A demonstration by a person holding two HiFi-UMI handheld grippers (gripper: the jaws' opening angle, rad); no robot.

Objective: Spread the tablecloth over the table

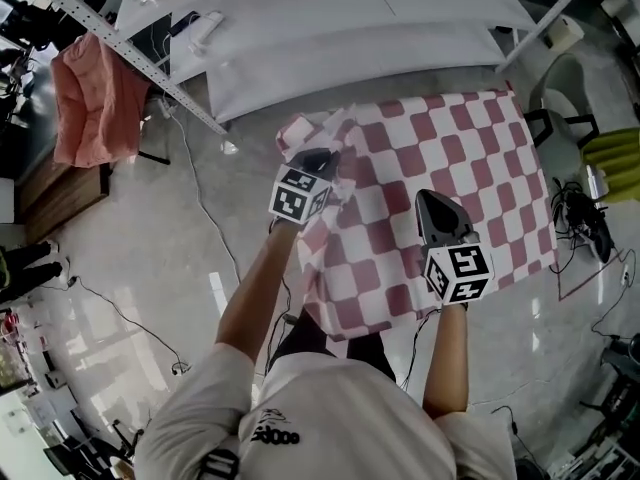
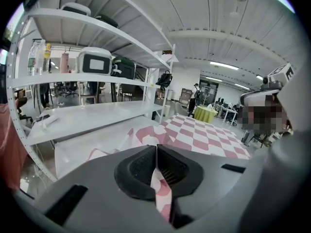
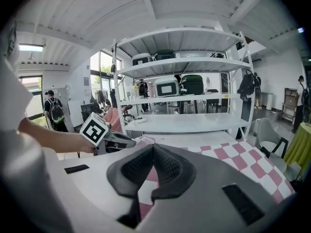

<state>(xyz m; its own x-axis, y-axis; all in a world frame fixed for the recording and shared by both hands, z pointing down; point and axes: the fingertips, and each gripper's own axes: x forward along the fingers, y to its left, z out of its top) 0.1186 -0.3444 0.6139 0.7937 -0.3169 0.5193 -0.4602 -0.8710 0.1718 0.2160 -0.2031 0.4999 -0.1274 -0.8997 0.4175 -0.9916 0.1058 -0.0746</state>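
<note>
– Left gripper point(image 1: 318, 160), entry one: I read its jaws clamped on a fold of the tablecloth point(image 1: 470, 138), with the pink-and-white check running between the pads. Right gripper point(image 1: 432, 198), entry two: jaws together, cloth showing in the gap beneath the pads. I log it as pinching the same cloth.

– And the rest, largest down?

– Shelving rack point(image 1: 330, 48): white, beyond the cloth's far edge. Table: covered, and I see none of its top. Tablecloth: lies over the table, far and right parts fairly flat, near edge hanging down the side. Bunched corner point(image 1: 305, 133): crumpled and lifted at the left gripper.

– How will it handle?

– Judged light and limp, with no stiffness. It should sag and fold wherever I am not holding it, and thin fabric could slip from a shallow pinch. Best hold is on the hem, the two grippers well apart, so the edge between them goes taut. The bunched corner needs drawing outward before anything lies flat.
</note>
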